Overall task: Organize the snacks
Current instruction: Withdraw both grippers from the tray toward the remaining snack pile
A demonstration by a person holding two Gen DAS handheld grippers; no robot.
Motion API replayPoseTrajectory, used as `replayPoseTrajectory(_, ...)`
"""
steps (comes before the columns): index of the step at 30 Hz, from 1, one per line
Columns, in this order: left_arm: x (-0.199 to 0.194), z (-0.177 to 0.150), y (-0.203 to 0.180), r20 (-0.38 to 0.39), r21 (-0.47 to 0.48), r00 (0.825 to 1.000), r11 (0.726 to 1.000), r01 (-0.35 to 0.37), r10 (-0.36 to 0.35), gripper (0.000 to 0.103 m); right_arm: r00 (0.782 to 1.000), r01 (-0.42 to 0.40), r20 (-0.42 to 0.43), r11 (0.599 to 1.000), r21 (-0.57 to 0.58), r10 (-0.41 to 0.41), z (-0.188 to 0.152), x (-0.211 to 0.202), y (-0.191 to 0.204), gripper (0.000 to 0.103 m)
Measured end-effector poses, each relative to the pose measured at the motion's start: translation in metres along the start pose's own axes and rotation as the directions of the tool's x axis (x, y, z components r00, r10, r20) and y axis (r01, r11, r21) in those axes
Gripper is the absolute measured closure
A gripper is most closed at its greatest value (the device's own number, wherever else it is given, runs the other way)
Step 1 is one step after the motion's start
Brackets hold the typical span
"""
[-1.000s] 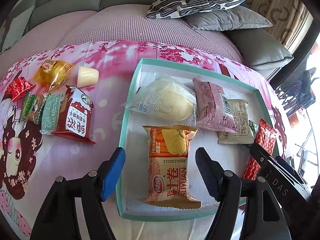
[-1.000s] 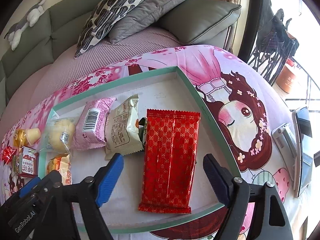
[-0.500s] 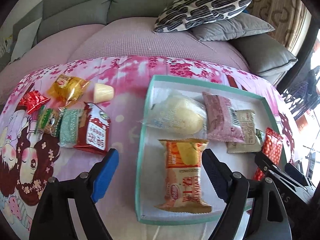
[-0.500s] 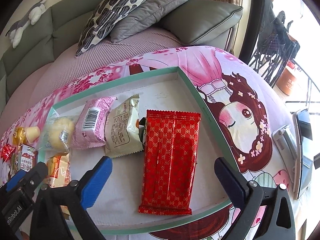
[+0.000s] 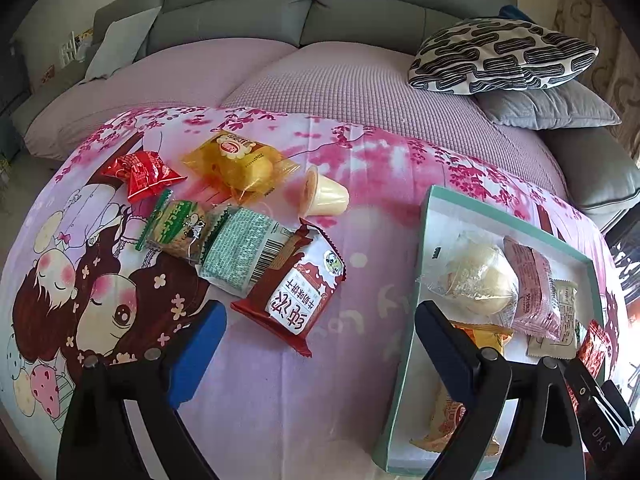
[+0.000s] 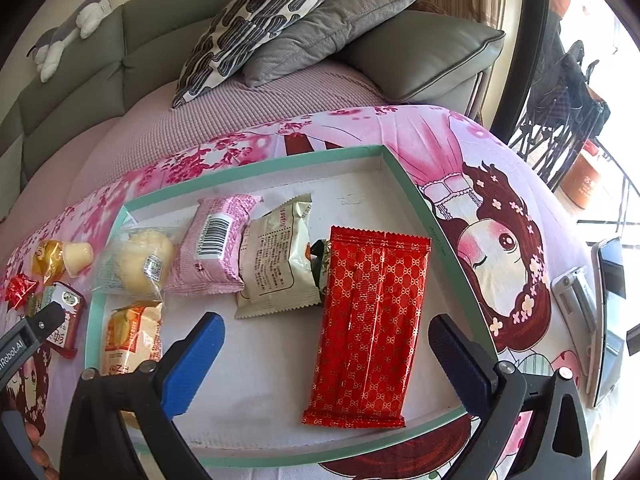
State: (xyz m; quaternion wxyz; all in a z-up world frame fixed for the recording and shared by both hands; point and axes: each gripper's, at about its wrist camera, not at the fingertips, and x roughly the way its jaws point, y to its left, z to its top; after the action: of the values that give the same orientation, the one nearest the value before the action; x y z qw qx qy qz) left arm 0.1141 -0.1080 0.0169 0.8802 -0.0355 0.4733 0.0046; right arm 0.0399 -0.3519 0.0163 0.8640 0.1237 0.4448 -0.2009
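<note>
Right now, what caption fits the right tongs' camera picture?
Open right tongs hover over a long red packet lying in the teal tray beside four other snacks.

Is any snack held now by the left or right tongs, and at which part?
Nothing is held. The left tongs and right tongs are open and empty; the red packet lies free.

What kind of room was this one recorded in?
Most likely a home living room: a grey sofa with throw pillows, a plush toy on its backrest, and a cartoon-print cloth spread for snacks.
</note>
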Motion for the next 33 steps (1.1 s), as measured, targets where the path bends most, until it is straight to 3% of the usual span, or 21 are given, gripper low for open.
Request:
replayPoseTrajectory(9,-0.003,-0.001,-0.006,0.008,0.03,1.0,1.0,0.0,0.0,0.008,1.0,0.016,0.002,1.0,-0.014,-0.015,0.0,0.0,0.002,0.0)
replayPoseTrajectory(19,-0.01,0.004,0.004,0.059,0.05,0.998,0.999,-0.015,0.012,0.007,0.997,-0.014,0.07,0.998,-0.059,0.018,0.0,-0.009,0.018,0.0)
replayPoseTrajectory(26,-0.025,0.021,0.048,0.119,-0.031,0.99,0.997,-0.073,0.076,0.007,0.994,-0.055,0.09,0.99,-0.129,0.066,-0.004,-0.016,0.049,0.0)
replayPoseTrajectory(33,-0.034,0.03,0.106,0.122,-0.153,0.979,0.977,-0.146,0.166,0.007,0.99,-0.092,0.084,0.978,-0.188,0.109,-0.011,-0.021,0.085,0.0)
